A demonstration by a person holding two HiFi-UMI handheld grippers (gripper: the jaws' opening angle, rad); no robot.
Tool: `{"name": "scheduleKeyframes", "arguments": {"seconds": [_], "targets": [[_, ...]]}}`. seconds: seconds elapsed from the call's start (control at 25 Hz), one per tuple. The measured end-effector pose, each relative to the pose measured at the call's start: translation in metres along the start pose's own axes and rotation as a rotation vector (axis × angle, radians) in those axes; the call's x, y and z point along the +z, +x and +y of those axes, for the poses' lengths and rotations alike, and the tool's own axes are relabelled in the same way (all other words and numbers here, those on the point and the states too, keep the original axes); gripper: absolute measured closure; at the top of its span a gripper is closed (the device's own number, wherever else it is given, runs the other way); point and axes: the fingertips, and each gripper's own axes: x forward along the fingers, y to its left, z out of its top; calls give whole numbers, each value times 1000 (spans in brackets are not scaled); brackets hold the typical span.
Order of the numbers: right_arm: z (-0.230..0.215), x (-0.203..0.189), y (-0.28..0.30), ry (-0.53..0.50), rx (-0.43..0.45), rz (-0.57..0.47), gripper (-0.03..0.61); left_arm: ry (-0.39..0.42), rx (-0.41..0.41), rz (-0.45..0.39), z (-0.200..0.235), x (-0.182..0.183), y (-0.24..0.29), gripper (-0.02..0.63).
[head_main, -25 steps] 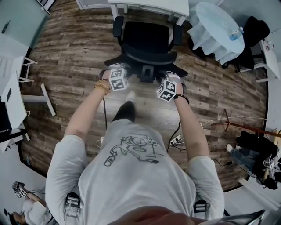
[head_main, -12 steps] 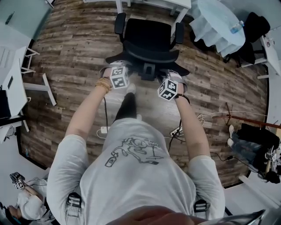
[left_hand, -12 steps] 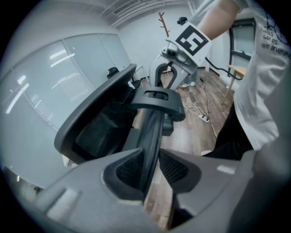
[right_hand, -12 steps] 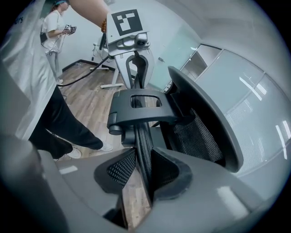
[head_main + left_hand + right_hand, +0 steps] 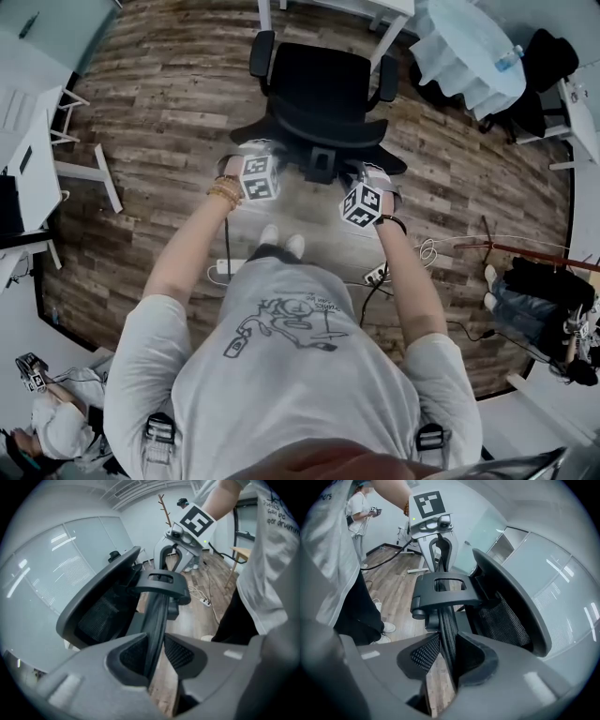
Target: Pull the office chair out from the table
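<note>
Office chair (image 5: 319,94) is held by its backrest rim (image 5: 157,616). The left hand-held gripper (image 5: 152,658) and right hand-held gripper (image 5: 446,656) each clamp it, one either side of the central bracket (image 5: 445,590), likely so the pull runs straight. Only the head view shows the chair on the wood floor (image 5: 169,103), its seat just beside the table (image 5: 389,14) at the far edge.

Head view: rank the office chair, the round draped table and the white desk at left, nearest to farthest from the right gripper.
1. office chair: backrest clamped in the right gripper, straight ahead.
2. round draped table: upper right.
3. white desk: far left.
</note>
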Motion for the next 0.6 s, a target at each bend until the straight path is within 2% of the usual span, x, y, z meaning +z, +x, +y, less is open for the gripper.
{"name": "scheduleKeyframes", "arguments": {"seconds": [0.36,0.6], "targets": [[49,19,-21,32,-7,1,459,39,23,0,-47,-17,-23,505],[75,30,-31,53,-2,5,459,10,7,-16,-67,-22,-40,500]]}}
